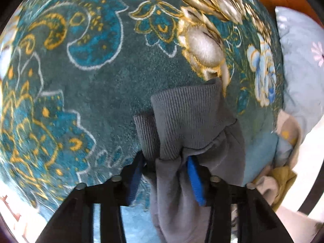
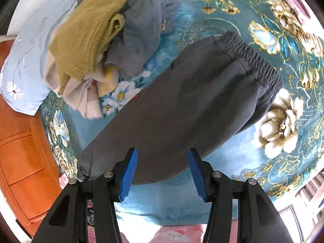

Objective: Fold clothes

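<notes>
Grey sweatpants [image 2: 182, 105] lie on a teal floral blanket [image 2: 263, 131], with the elastic waistband [image 2: 255, 58] at the upper right. My right gripper [image 2: 162, 162] is open and empty, its blue pads [image 2: 129, 172] just above the near edge of the pants. In the left wrist view my left gripper [image 1: 165, 162] is shut on the pants' leg end, just behind the ribbed cuffs [image 1: 188, 117], which stick out past the blue pads [image 1: 194, 180] above the blanket [image 1: 91, 81].
A pile of clothes, with a mustard knit [image 2: 89, 34], a grey-blue garment [image 2: 145, 26] and a pale pink piece [image 2: 87, 99], lies beyond the pants. A light blue flowered pillow [image 2: 26, 66] and orange wooden furniture [image 2: 22, 151] are at the left.
</notes>
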Tool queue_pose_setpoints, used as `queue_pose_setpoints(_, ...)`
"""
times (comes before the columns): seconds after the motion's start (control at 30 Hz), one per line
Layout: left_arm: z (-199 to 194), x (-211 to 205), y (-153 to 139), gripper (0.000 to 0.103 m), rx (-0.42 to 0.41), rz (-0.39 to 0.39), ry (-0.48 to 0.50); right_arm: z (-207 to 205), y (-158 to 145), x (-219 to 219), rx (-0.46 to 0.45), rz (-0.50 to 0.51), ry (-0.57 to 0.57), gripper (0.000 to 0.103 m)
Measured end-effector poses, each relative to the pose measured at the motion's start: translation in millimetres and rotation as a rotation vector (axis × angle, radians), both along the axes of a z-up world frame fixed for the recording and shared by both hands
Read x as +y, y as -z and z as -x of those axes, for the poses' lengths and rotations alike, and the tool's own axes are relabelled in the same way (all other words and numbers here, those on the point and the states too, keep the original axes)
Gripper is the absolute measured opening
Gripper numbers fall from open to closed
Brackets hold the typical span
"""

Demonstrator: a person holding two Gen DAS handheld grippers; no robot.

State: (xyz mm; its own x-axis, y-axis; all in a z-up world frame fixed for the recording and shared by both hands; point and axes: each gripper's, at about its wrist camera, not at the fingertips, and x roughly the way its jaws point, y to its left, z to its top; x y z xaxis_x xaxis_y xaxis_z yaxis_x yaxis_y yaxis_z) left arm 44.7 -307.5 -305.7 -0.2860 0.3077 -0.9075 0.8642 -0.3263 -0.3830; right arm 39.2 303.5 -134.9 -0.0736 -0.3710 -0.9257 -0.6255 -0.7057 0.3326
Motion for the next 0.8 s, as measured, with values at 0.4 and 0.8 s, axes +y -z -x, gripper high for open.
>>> queue_pose_setpoints(0.4,10.3,37.9,-75.8,0.022,0.031,0.191,0.163,-17.9,-24.4,7.6,0.083,0.034,0.054,0.053)
queue_pose_setpoints(0.8,30.9,165.3,-219.8,0.022,0.242,0.676,0.748,-45.7,-43.5,35.3,0.199,0.116,0.132,0.053)
